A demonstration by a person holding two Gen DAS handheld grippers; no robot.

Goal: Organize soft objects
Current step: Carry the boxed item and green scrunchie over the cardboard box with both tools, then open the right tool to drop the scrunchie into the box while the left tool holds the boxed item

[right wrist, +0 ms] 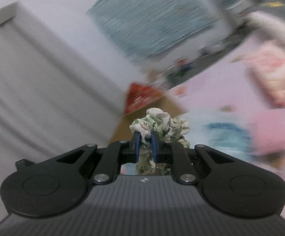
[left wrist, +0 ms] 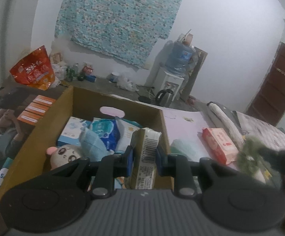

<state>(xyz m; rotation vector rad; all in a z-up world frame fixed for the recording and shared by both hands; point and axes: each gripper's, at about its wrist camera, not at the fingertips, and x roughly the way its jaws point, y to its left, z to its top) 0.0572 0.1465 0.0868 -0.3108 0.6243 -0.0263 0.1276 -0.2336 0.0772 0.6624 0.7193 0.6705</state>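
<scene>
My left gripper [left wrist: 144, 154] is shut on an olive tissue pack with a barcode [left wrist: 145, 153], held over the near right part of an open cardboard box [left wrist: 50, 118]. Inside the box lie a plush toy [left wrist: 64, 154], blue wipe packs [left wrist: 105, 131] and a light blue cloth [left wrist: 92, 143]. My right gripper [right wrist: 146, 139] is shut on a crumpled green-and-white cloth [right wrist: 162, 123]; that view is heavily blurred. In the left wrist view the same cloth [left wrist: 248, 153] shows as a blur at the right, in front of a dark gripper tip.
A pink wipe pack [left wrist: 219, 144] lies on the pink sheet [left wrist: 183, 125] right of the box. A red snack bag [left wrist: 34, 70] stands behind the box at the left. A water dispenser [left wrist: 173, 74], kettle [left wrist: 164, 97] and brown door [left wrist: 274, 84] stand farther back.
</scene>
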